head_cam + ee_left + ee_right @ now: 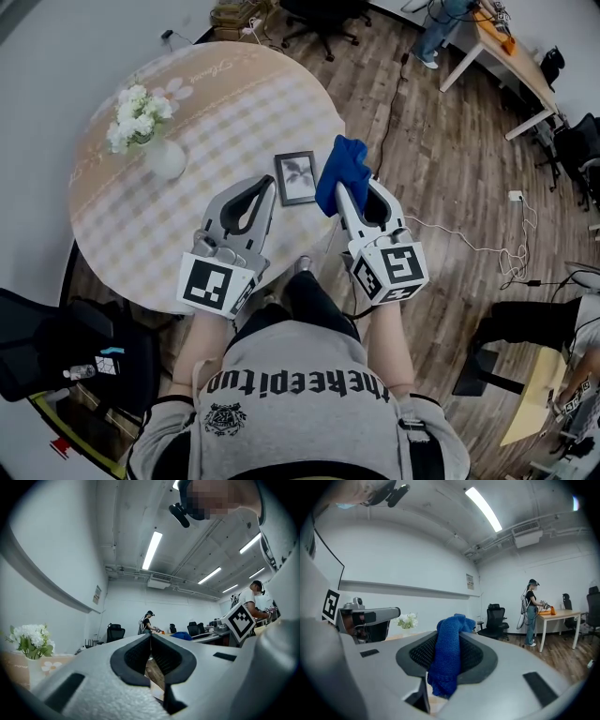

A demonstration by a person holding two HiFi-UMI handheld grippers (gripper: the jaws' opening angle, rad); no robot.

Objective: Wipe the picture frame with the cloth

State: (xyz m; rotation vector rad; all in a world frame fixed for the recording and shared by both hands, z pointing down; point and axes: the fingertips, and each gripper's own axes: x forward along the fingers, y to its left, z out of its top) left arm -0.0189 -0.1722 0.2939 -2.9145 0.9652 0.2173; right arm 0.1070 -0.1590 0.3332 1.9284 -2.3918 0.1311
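Blue cloth [339, 173] pinched in the right gripper [347, 192], held beside the picture frame [296, 177] lying flat on the tabletop [216, 103]. Left gripper [268, 182] pressed together, empty. Contact cannot be confirmed; wiping is judged still to be done.

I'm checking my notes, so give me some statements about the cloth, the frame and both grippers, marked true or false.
1. The right gripper grips the blue cloth. True.
2. The left gripper holds the picture frame. False: its jaws are shut on nothing; the frame lies on the table.
3. A vase of white flowers stands on the table. True.
4. The cloth lies spread over the vase. False: it is bunched in the right gripper's jaws.
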